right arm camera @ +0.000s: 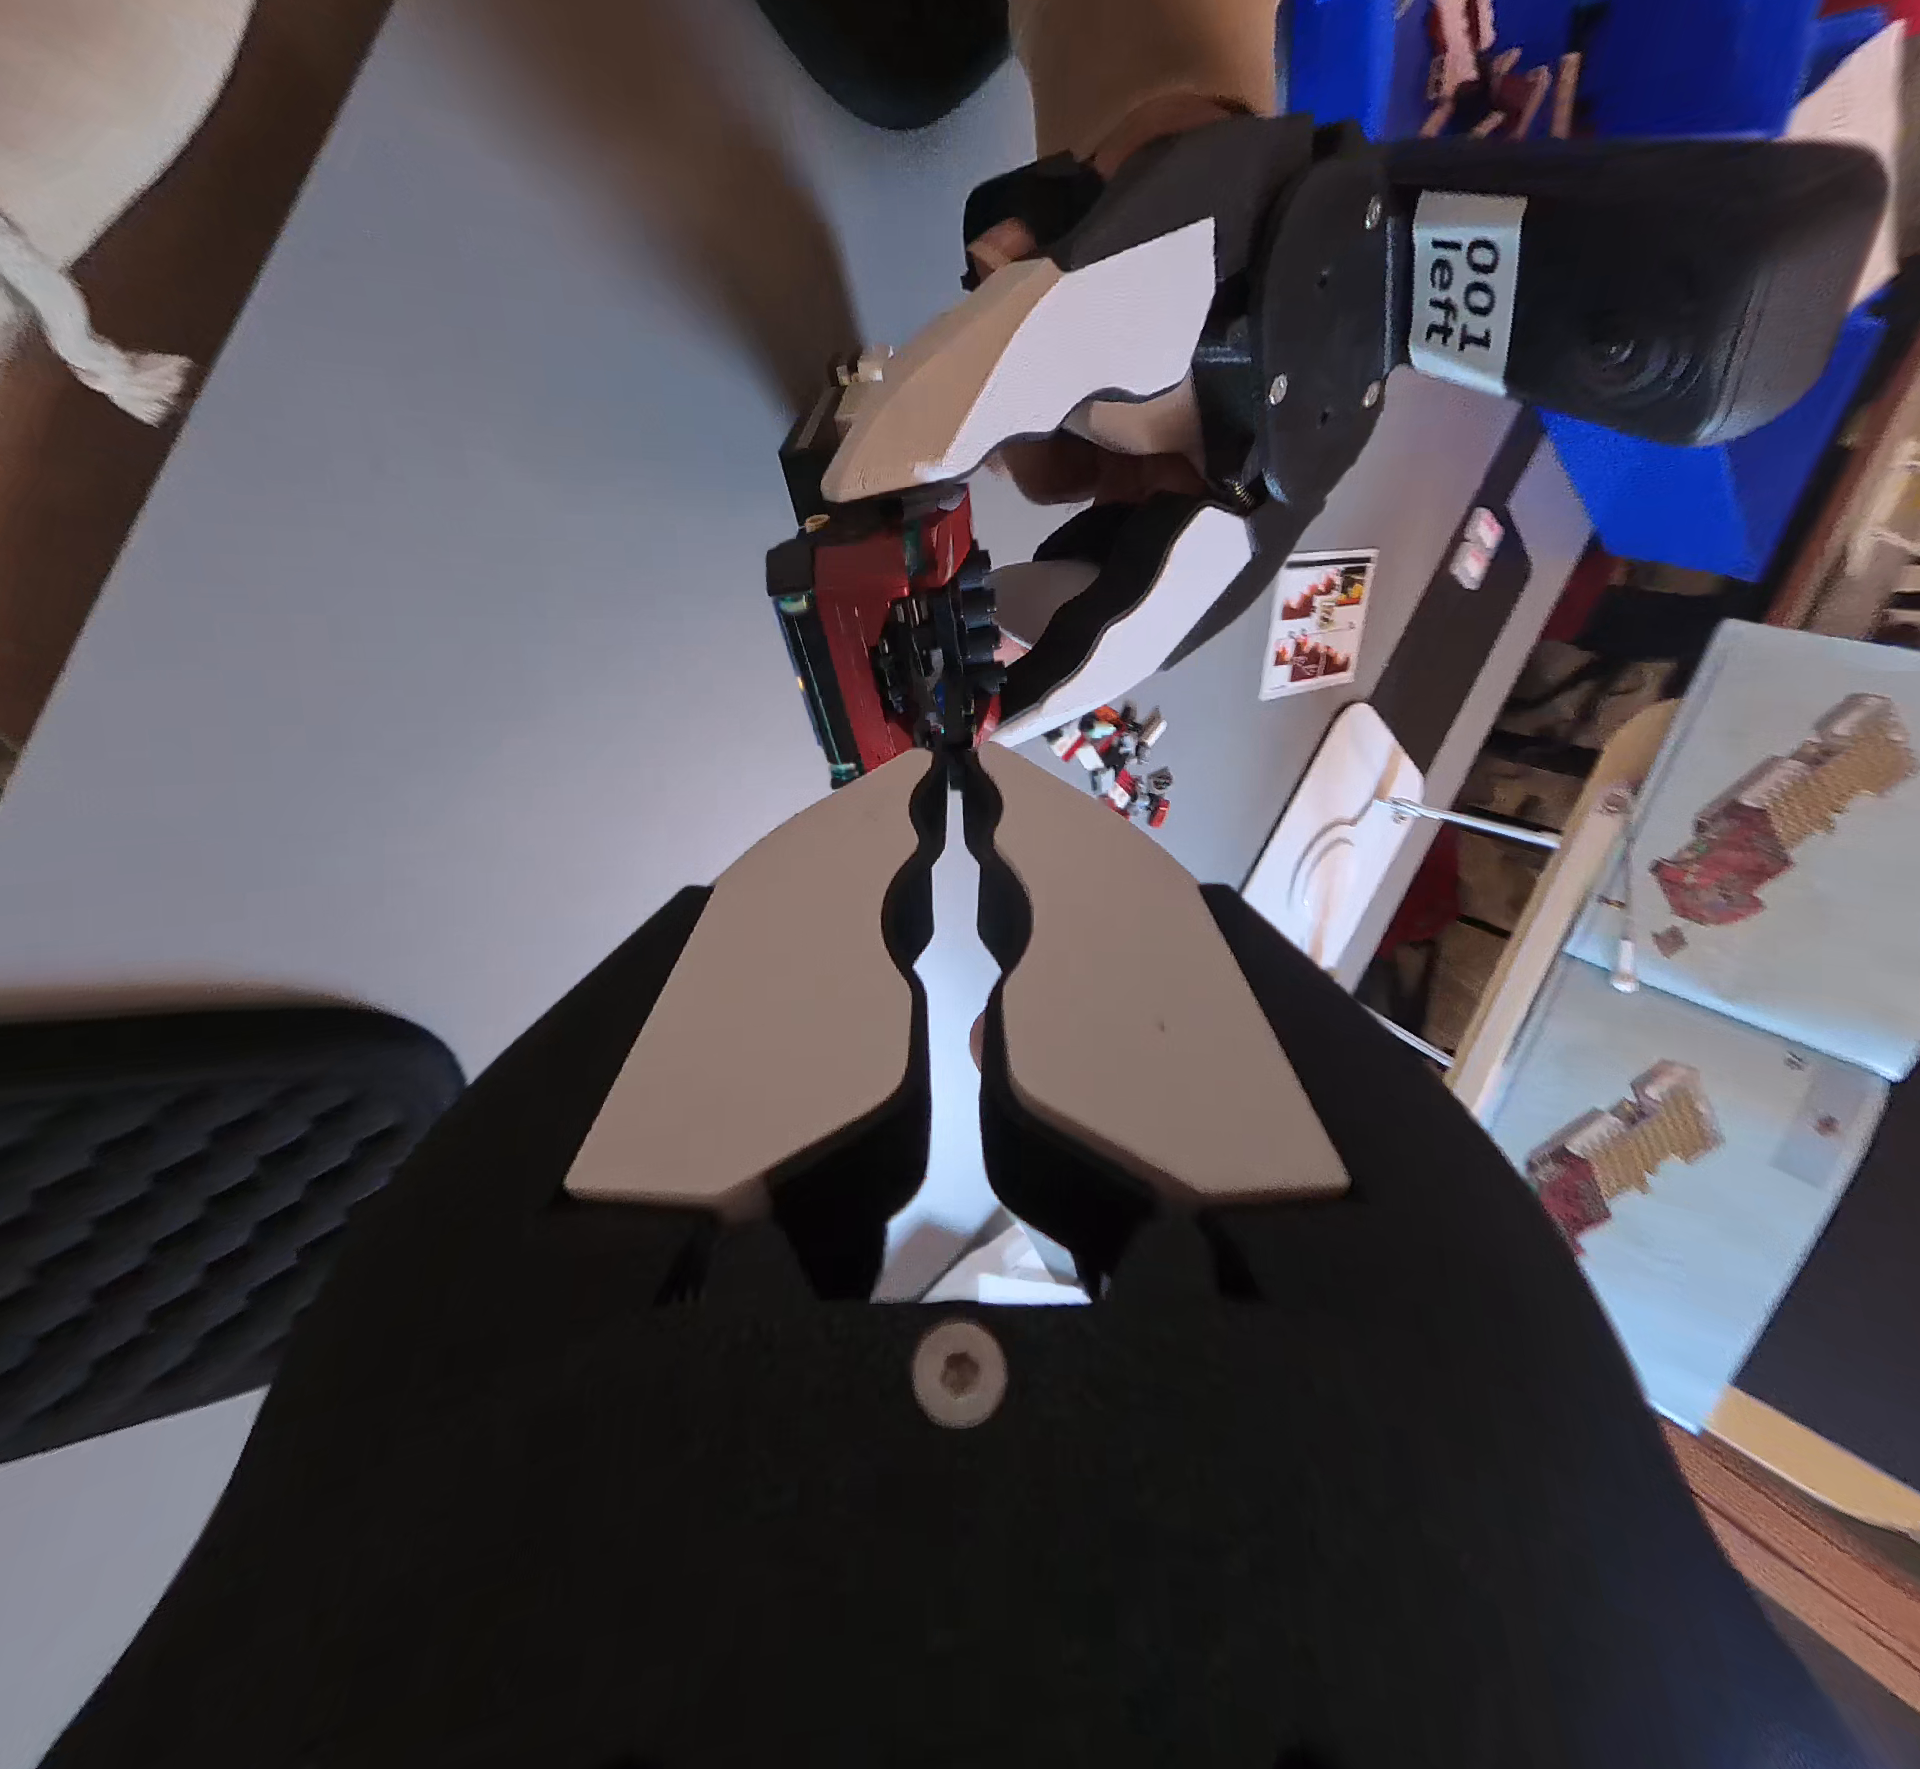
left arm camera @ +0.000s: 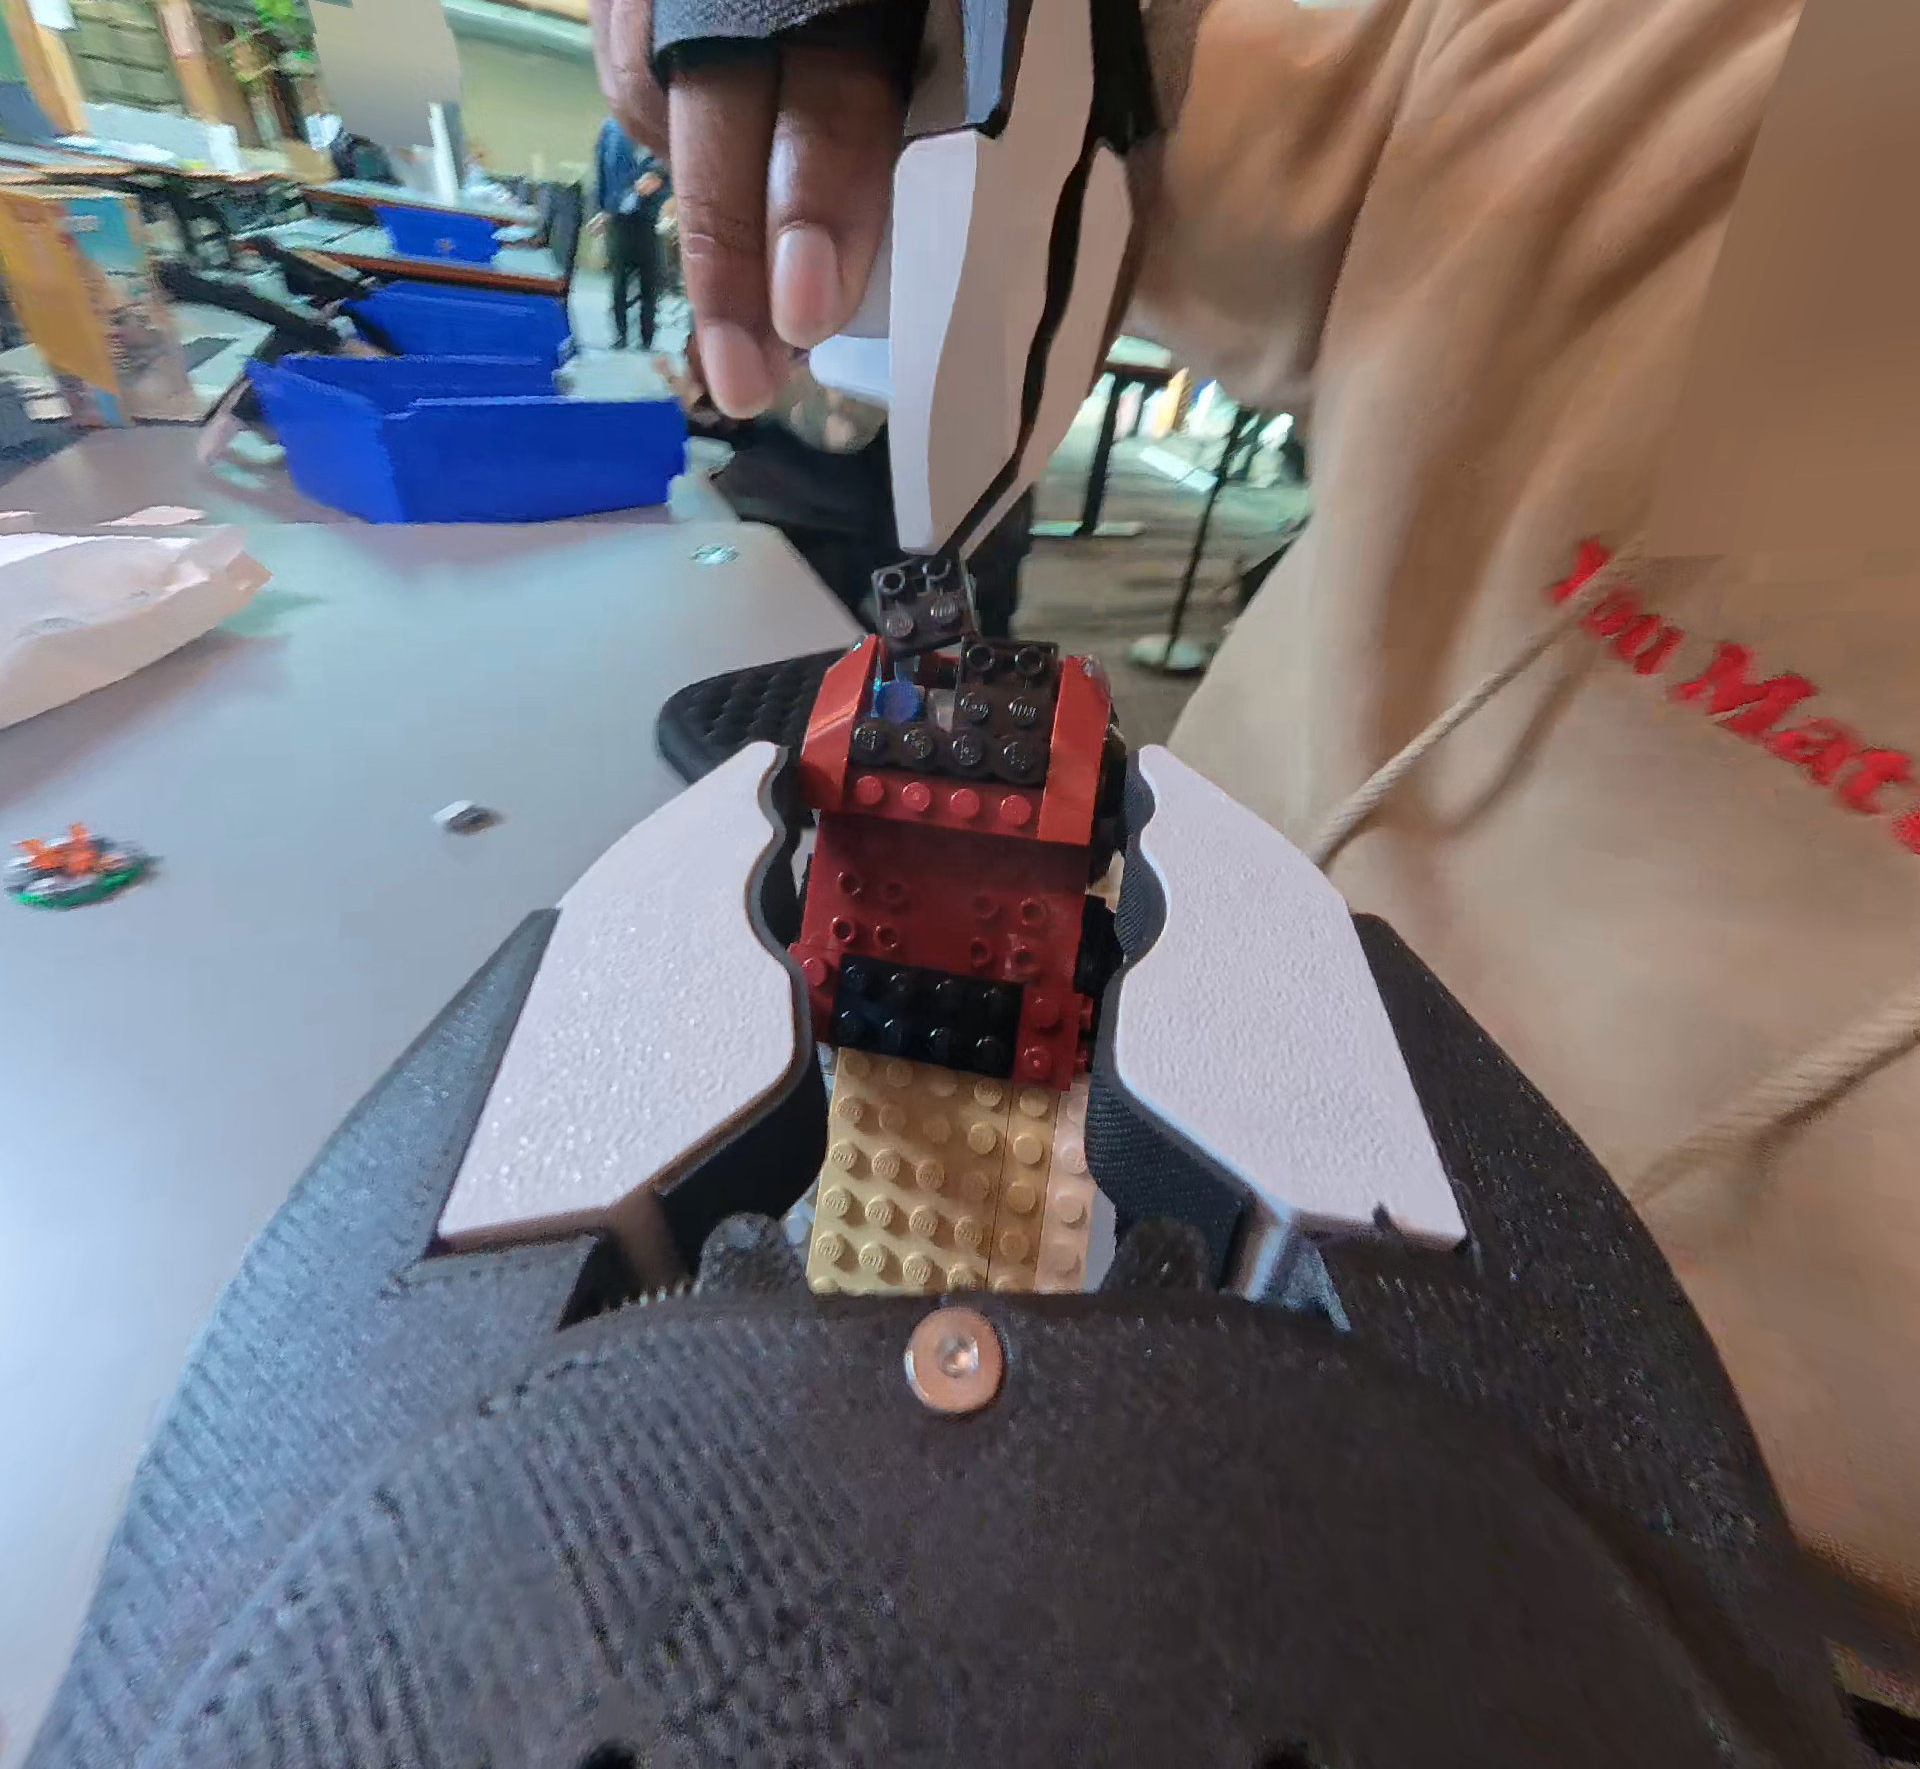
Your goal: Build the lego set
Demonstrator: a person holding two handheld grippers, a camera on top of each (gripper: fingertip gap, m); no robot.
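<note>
My left gripper (left arm camera: 961, 774) is shut on a dark red, black and tan brick model (left arm camera: 956, 888), its two white fingers pressing on the model's sides above the grey table (left arm camera: 312, 940). My right gripper (left arm camera: 935, 540) comes down from above, shut on a small black studded plate (left arm camera: 925, 602). It holds the plate tilted just over the open, black-studded top of the model. In the right wrist view my right gripper (right arm camera: 951, 763) pinches the thin black plate (right arm camera: 948, 749) at its tips against the model (right arm camera: 862, 618), which the left gripper (right arm camera: 935, 607) clamps.
Blue bins (left arm camera: 468, 452) stand at the table's far side, with a white paper bag (left arm camera: 104, 597) at the left. A small orange and green piece (left arm camera: 73, 862) and a grey piece (left arm camera: 464, 817) lie on the table. Loose bricks (right arm camera: 1117, 758), a picture sheet (right arm camera: 1317, 623) and an open booklet (right arm camera: 1714, 992) lie to the right. The tips of both grippers are at nearly the same place.
</note>
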